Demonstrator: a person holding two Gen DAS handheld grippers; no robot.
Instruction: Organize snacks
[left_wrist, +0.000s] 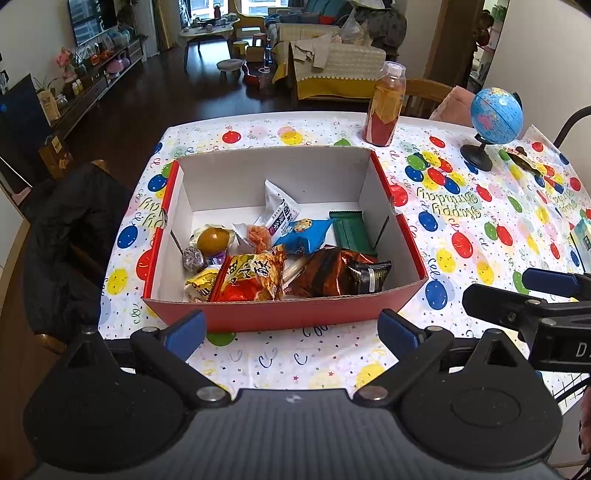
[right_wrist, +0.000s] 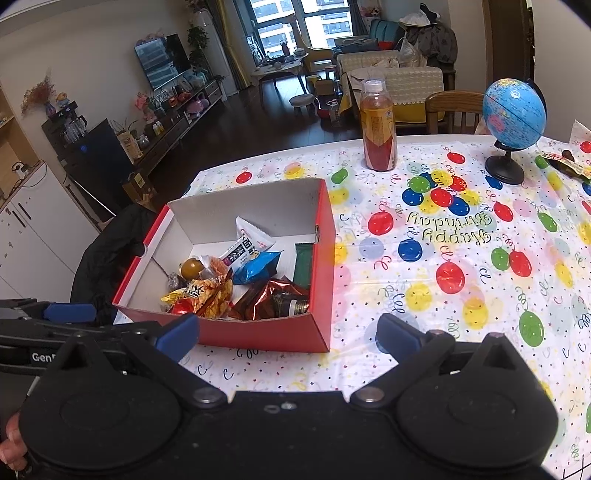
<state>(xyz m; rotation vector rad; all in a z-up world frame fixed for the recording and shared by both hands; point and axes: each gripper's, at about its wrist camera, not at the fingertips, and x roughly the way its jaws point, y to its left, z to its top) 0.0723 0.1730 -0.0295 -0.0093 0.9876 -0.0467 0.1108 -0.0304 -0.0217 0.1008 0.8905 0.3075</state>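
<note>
On the balloon-print tablecloth (left_wrist: 461, 221), red box (left_wrist: 280, 314) sits near the front edge, snack packets (left_wrist: 255, 275) piled inside toward its near wall. Left gripper (left_wrist: 291, 332) spread wide, empty, just in front of the box. Right gripper (right_wrist: 288, 334) also spread wide, empty, near the box's right corner. 1 bottle (right_wrist: 378, 125) and 1 globe (right_wrist: 513, 110) stand at the far side, well apart from the box.

An open red cardboard box with white inside (left_wrist: 280, 314) sits near the table's left edge, holding mixed foil snack packets (left_wrist: 251, 277) heaped toward its near wall.
</note>
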